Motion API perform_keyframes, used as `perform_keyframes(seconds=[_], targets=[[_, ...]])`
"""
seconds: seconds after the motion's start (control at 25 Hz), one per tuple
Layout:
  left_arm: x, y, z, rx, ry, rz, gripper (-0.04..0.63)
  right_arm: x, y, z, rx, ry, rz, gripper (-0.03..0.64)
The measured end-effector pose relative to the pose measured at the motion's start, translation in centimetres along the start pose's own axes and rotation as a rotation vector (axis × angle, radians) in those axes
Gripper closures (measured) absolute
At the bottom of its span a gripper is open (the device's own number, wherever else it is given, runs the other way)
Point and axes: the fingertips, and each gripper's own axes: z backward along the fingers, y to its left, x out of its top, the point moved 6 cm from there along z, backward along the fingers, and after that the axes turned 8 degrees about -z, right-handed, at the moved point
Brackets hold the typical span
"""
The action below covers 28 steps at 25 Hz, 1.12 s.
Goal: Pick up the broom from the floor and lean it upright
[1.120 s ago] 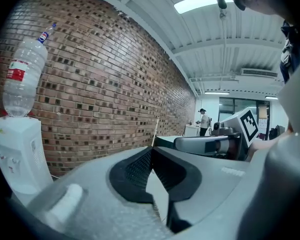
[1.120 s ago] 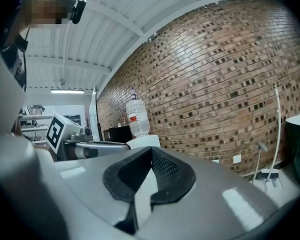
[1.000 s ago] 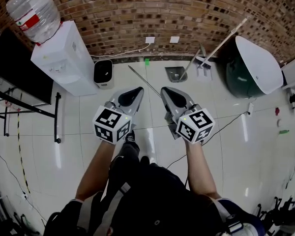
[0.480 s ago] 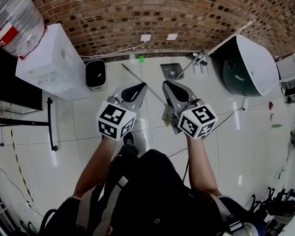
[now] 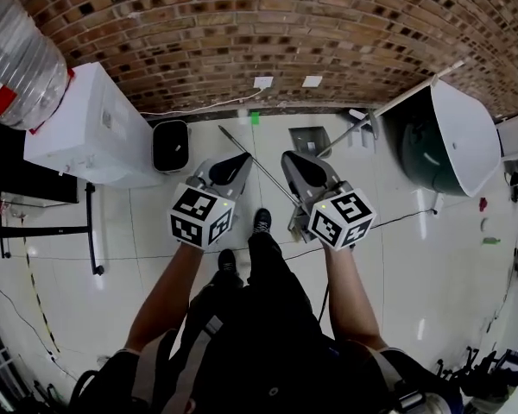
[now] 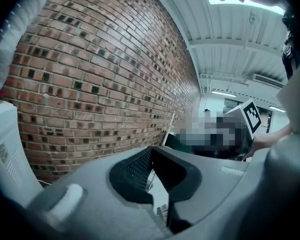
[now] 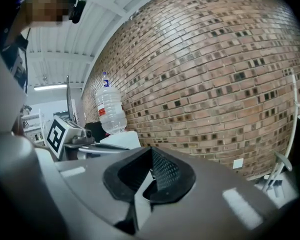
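Before the red brick wall (image 5: 268,24), on the glossy white tiled floor (image 5: 155,222), the long thin-handled broom (image 5: 255,163) lies flat, and we judge we are in the approach step: our left gripper (image 5: 239,160) and right gripper (image 5: 293,162), both pressed together and empty, must spread and come down on it.

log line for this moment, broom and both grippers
stage: pre-grasp | broom: flat on floor, untouched | left gripper: shut, empty | right gripper: shut, empty
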Motion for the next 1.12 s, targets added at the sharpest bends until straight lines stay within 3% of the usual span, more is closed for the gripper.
perform_keyframes(seconds=[0.32, 0.64, 0.8, 1.12], targets=[[0.2, 4.4, -7.2, 0.091, 0.077, 0.022, 0.595, 1.8, -8.7, -6.8, 0.115, 0.05, -0.026, 0.616], [-3.4, 9.4, -11.9, 0.165, 0.129, 0.083, 0.594, -1.9, -13.8, -13.4, 0.16, 0.181, -0.018, 0.615], [-8.8, 13.7, -14.7, 0.166, 0.158, 0.106, 0.595, -6.6, -16.7, -18.4, 0.149, 0.257, 0.009, 0.615], [-24.8, 23.2, -20.8, 0.154, 0.236, 0.161, 0.595, -21.5, -23.7, -30.5, 0.158, 0.426, 0.055, 0.615]])
